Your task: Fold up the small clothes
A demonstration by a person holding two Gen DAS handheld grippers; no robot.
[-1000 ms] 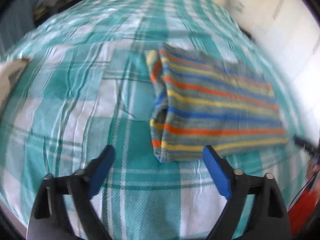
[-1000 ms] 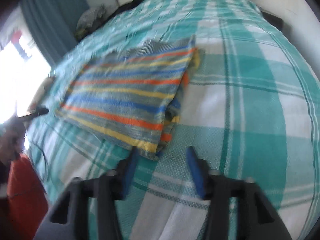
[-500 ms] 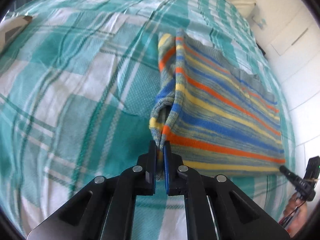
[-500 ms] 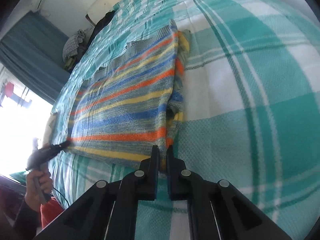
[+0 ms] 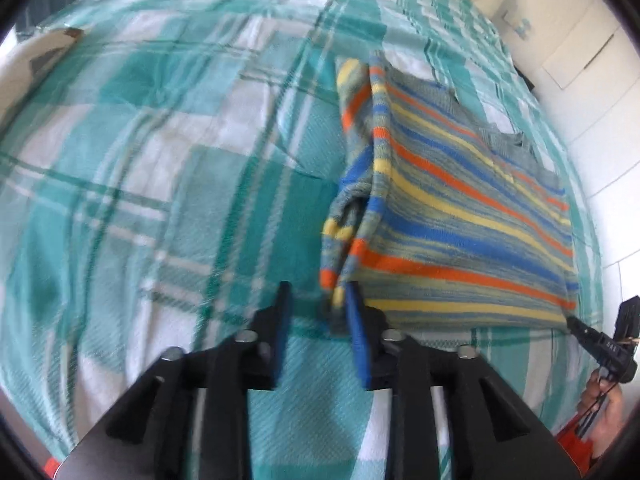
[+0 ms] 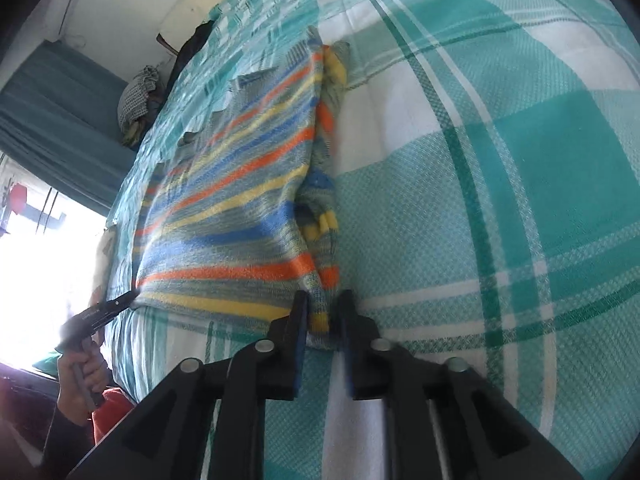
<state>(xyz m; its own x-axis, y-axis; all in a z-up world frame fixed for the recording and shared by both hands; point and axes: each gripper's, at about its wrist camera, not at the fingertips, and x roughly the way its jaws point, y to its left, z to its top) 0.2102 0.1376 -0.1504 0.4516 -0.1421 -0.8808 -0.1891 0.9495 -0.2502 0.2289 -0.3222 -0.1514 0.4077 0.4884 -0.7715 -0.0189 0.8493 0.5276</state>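
Right wrist: window (image 6: 36,248), striped garment (image 6: 240,208)

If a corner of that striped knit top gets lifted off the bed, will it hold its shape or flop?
Likely flop: the striped knit top already sags and bunches along its folded edge. Probably light, since it barely dents the checked bedspread. Its fuzzy knit probably grips rather than slides.

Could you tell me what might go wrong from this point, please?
Both claws' jaws have just been opening. A corner of the striped garment sits between the right claw's jaws, so pulling away could drag it and spoil the fold. Another corner lies between the left claw's jaws, by one pad, and may snag likewise.
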